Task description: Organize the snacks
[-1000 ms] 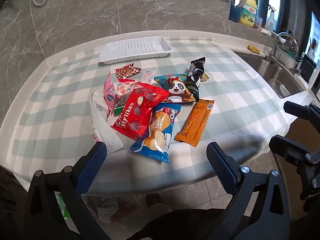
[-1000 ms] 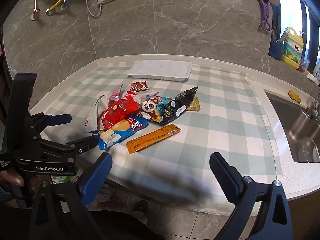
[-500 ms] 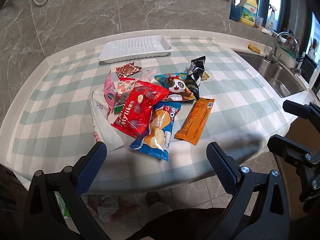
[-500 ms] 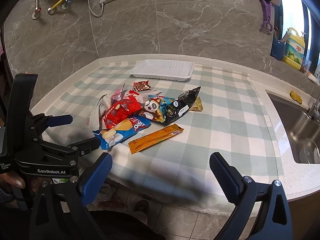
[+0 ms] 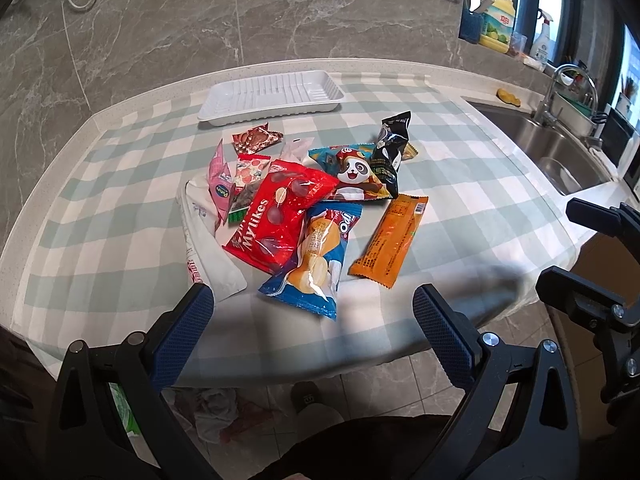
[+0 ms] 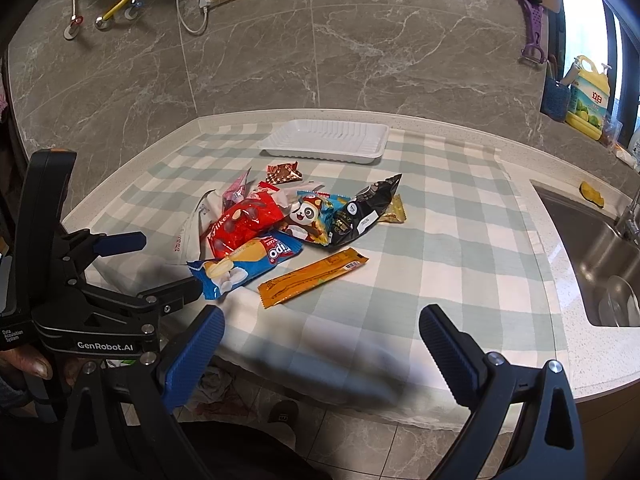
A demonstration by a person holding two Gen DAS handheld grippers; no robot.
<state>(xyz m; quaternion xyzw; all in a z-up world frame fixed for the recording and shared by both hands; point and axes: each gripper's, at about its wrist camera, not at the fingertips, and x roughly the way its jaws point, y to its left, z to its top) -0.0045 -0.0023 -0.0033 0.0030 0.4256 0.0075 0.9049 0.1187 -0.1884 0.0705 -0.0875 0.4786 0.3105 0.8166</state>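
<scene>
both claws, left claw (image 5: 312, 312) and right claw (image 6: 320, 330), hang spread and empty short of the table (image 6: 460, 240), ready to pick; the heap of bright foil snack packets (image 5: 304, 200) lies ahead, the empty white ribbed plastic tray (image 5: 272, 96) beyond to receive them.

Home kitchen: steel sink (image 5: 560, 152) and faucet (image 5: 554, 92) sitting in stone counter (image 6: 592, 344); dish soap bottle (image 6: 588, 96) standing by window; marble wall tiles (image 6: 360, 40) backing it.
</scene>
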